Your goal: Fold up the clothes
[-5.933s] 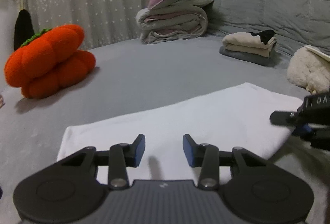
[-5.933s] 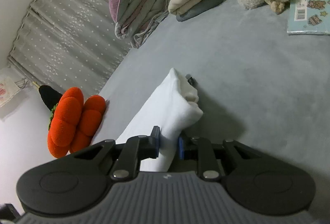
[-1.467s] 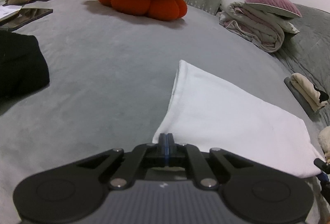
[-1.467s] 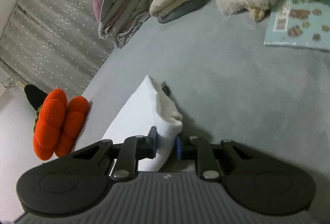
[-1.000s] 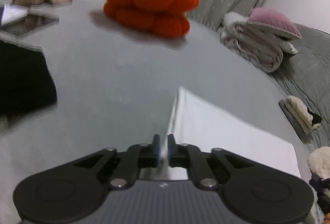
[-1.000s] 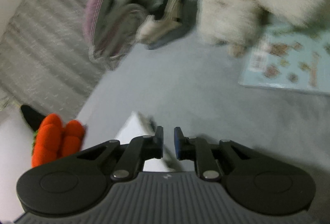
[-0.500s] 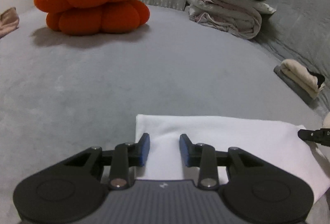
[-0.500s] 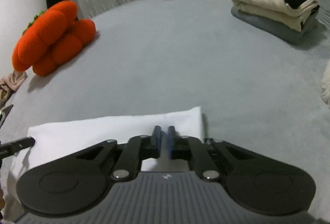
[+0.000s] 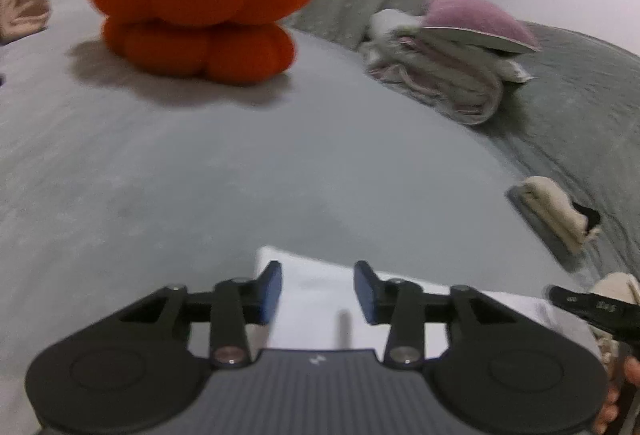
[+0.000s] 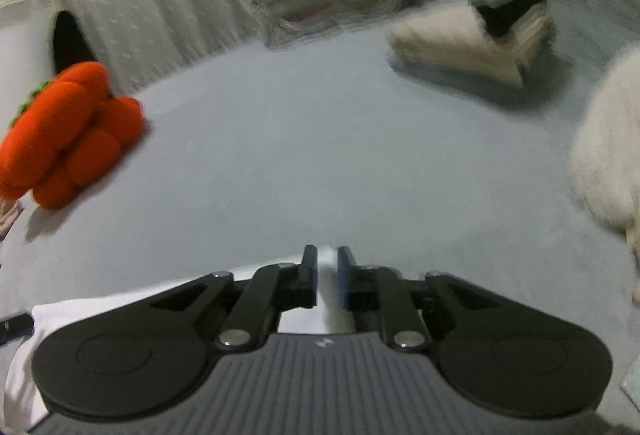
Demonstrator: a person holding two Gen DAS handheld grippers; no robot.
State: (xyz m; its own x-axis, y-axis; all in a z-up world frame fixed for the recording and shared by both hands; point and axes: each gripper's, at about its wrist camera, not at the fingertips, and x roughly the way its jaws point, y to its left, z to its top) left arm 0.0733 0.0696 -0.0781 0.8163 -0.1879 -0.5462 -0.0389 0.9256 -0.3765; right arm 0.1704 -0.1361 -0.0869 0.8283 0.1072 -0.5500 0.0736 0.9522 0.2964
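One white cloth, two grippers, folded flat on the grey bed

Left view: left gripper (image 9: 318,291) has just been opening, fingers apart over the cloth (image 9: 316,311), not pinching it. One orange pumpkin cushion (image 9: 200,3), one blanket pile (image 9: 444,75), one small clothes stack (image 9: 556,211); lettering on the other gripper is unreadable.
Right view: right gripper (image 10: 327,277) jaws narrow, just reopened, cloth (image 10: 100,311) edge between them, blurry.

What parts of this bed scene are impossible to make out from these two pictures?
- White garment: left wrist view, its near part lies under the left gripper's body.
- Right gripper: right wrist view, blur hides whether the fingers pinch the white cloth between them.
- Folded clothes stack: right wrist view, smeared by motion blur.
- Fluffy white toy: right wrist view, cut off by the right edge.
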